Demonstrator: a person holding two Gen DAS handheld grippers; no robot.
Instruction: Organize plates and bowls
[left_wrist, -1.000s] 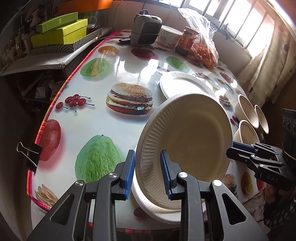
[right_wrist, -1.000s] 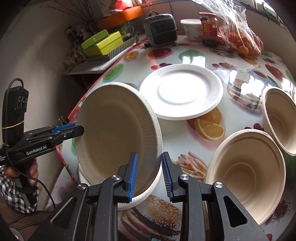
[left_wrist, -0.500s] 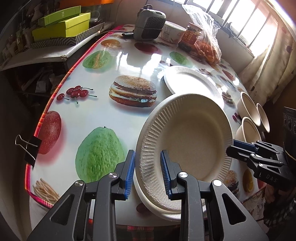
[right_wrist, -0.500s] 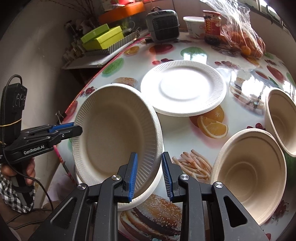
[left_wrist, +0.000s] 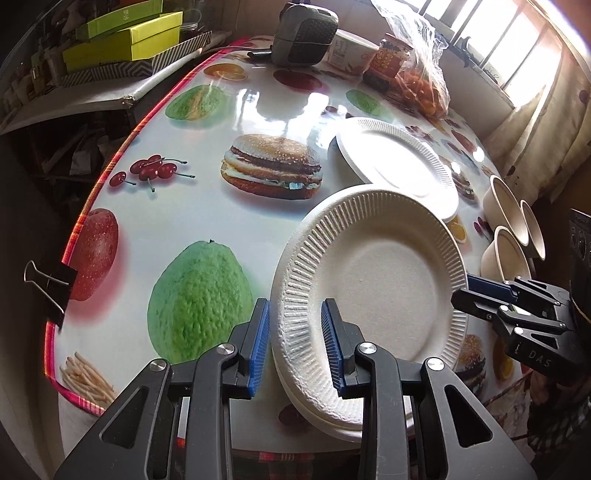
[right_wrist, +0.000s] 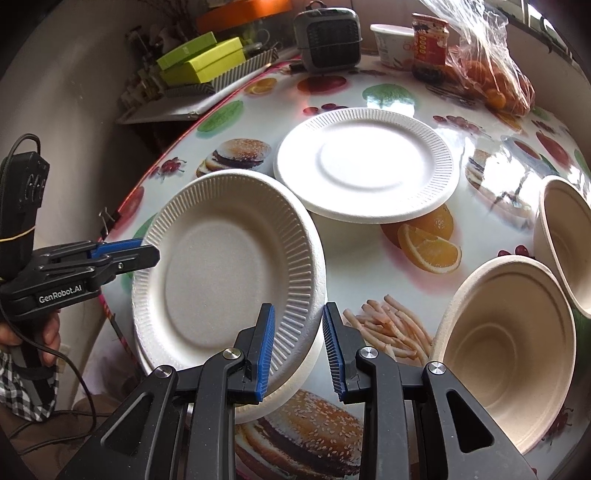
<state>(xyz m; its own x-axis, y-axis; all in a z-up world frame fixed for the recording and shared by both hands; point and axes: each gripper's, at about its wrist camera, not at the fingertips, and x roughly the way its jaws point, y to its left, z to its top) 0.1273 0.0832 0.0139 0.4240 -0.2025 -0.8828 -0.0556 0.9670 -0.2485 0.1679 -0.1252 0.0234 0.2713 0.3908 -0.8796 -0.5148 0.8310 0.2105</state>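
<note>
Since a second ago the top plate (left_wrist: 373, 284) has tipped down from a steep tilt to lie nearly flat on the plate stack (right_wrist: 291, 387) at the near edge of the bench (left_wrist: 155, 229), and both cameras now sit closer over it. From the left wrist view, the left tongs (left_wrist: 295, 347) stand with their blue pads either side of the plate's ribbed near rim, a gap showing between each pad and the rim, so they are apart rather than clamped. From the right wrist view, the right tongs (right_wrist: 298, 349) straddle the opposite rim in the same way, the left pad close against the ribbing and the right pad clear of it, also apart. Each tool shows in the other's view at the far side of the plate: the left tongs come in from the left of the right wrist view, the right tongs from the right of the left wrist view. A second white plate (right_wrist: 365, 164) lies flat farther back on the bench, its near edge just behind the stack. Two beige bowls (right_wrist: 506, 350) sit to the right of the stack, one nearer and one (right_wrist: 565, 243) beyond it, close together. At the back stand a grey heater (right_wrist: 328, 37), a jar (right_wrist: 430, 46) and a bag of oranges (right_wrist: 491, 85).
</note>
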